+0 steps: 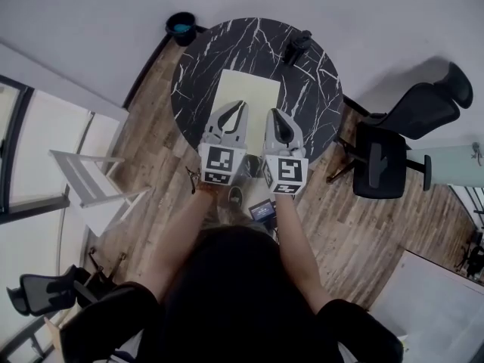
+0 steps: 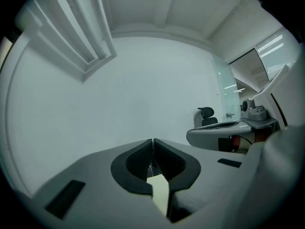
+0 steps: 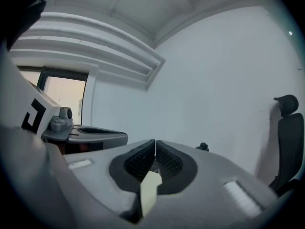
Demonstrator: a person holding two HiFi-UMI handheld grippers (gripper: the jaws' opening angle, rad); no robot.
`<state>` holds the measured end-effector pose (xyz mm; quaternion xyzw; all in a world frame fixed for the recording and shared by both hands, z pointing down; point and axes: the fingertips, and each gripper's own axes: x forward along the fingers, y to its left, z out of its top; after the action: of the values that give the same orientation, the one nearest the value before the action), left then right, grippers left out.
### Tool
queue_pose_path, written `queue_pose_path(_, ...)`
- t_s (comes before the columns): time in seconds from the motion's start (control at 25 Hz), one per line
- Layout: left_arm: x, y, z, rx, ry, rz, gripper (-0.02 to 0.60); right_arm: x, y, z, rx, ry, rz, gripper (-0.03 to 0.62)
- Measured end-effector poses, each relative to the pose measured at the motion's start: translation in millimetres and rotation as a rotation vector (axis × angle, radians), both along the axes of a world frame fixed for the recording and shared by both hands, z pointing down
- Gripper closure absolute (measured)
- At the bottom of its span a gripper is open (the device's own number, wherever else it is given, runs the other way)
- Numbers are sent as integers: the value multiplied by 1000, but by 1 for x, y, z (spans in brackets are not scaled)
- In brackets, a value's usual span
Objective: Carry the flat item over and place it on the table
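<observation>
Sheet (image 1: 246, 89) over table (image 1: 200, 59); chair (image 1: 386, 157) to its right.

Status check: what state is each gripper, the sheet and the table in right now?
Left gripper: shut on the pale yellow flat sheet, at its near edge.
Right gripper: shut on the same edge.
Sheet: held by both grippers, spread over the table.
Round black marble table: upright, small dark object at its far side.

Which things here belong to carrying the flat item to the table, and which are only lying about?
In the job: pale yellow flat sheet, round black marble table, left gripper, right gripper, both with jaws shut on the sheet.
Lying about: black office chair, white chair, dark round bin, small dark object.
</observation>
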<state>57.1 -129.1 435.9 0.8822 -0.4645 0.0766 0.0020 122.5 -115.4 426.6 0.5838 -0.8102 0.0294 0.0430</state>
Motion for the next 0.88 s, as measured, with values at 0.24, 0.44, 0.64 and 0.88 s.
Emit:
queue_pose_path(0.24, 1, 4, -56, 108, 26, -5, 565, -4, 9, -60, 122, 23, -1, 592)
queue_pose_path(0.44, 4, 12, -101, 175, 64, -10, 566, -6, 19, -110, 221, 32, -8, 592)
queue_pose_path(0.64, 3, 22, -140, 218, 144, -32, 565, -5, 29, -152, 303, -10, -16, 592)
queue_pose_path(0.88, 4, 33, -172, 244, 141, -56, 565, -7, 45, -183, 377, 23, -11, 594)
